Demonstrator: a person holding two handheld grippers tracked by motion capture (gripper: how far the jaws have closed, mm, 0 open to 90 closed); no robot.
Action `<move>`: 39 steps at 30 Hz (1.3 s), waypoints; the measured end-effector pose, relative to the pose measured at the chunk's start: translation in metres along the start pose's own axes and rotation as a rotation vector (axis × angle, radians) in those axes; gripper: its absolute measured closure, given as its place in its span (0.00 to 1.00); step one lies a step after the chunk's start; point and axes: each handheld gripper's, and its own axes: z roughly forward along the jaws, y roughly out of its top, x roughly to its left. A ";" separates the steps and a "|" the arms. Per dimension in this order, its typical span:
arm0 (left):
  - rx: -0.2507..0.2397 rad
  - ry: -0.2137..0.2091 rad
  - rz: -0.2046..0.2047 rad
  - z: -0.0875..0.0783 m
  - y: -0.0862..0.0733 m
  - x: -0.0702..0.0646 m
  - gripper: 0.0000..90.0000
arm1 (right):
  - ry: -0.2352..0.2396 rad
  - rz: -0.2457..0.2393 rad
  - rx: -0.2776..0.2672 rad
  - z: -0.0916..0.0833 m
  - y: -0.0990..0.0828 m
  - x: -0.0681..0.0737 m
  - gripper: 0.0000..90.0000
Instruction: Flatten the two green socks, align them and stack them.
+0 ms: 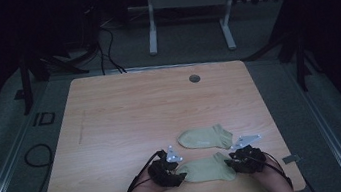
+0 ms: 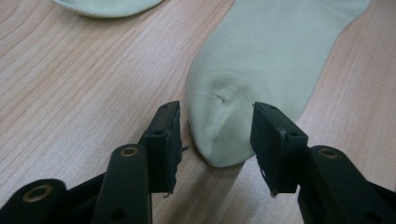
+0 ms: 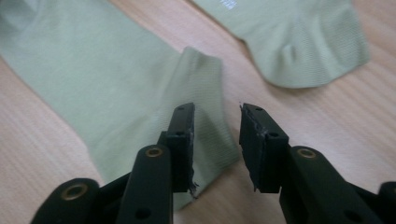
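Two pale green socks lie on the wooden table (image 1: 136, 116). The near sock (image 1: 206, 169) stretches between my two grippers, and the far sock (image 1: 204, 137) lies just behind it. My left gripper (image 1: 182, 174) is at the near sock's left end. In the left gripper view its jaws (image 2: 215, 140) stand open around the rounded toe (image 2: 224, 135), and the pads are not pressing it. My right gripper (image 1: 231, 163) is at the sock's right end. In the right gripper view the jaws (image 3: 217, 140) stand open over the slightly raised cuff edge (image 3: 205, 93), with the far sock (image 3: 299, 37) beyond.
A round grommet hole (image 1: 194, 78) sits near the table's far edge. White frame legs (image 1: 152, 33) stand on the floor behind the table, and cables (image 1: 38, 155) lie on the floor at the left. The person's forearms come in over the front edge.
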 end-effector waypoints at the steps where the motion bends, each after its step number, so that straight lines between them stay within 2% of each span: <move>1: -0.004 -0.003 -0.002 0.001 -0.001 0.000 0.59 | 0.003 -0.005 0.002 0.001 -0.001 0.001 0.74; 3: -0.011 0.007 -0.022 0.003 -0.002 0.000 0.59 | -0.007 -0.025 0.013 0.002 -0.002 0.004 0.77; 6: -0.017 0.023 -0.020 0.003 -0.003 0.001 0.65 | -0.004 -0.029 0.014 0.003 -0.002 0.005 0.87; 8: -0.010 0.032 0.005 0.003 -0.003 0.000 0.74 | -0.017 -0.043 0.016 0.003 -0.002 0.008 0.92; 12: -0.009 0.028 0.023 0.003 -0.002 -0.004 0.94 | -0.020 -0.062 0.027 0.003 0.000 0.011 0.93; 14: -0.013 0.027 0.033 0.002 -0.001 -0.005 0.96 | -0.018 -0.054 0.023 0.002 0.000 0.012 0.94; 20: -0.065 0.004 -0.001 -0.011 0.008 0.001 0.97 | -0.013 -0.027 -0.028 -0.014 0.005 0.007 0.94; 24: -0.099 0.020 0.007 -0.023 0.024 0.007 0.97 | -0.037 -0.017 -0.072 -0.030 0.015 0.001 0.94; 29: -0.109 0.060 0.028 -0.029 0.052 0.019 0.97 | -0.063 0.007 -0.113 -0.042 0.030 -0.017 0.94; 32: -0.096 0.087 0.036 -0.026 0.065 0.031 0.97 | -0.063 0.040 -0.121 -0.040 0.038 -0.030 0.94; 37: -0.051 0.081 0.012 -0.014 0.078 0.052 0.96 | -0.064 0.077 -0.092 -0.025 0.048 -0.049 0.94; 39: -0.027 0.086 0.011 -0.007 0.080 0.056 0.96 | -0.066 0.082 -0.073 -0.017 0.051 -0.054 0.94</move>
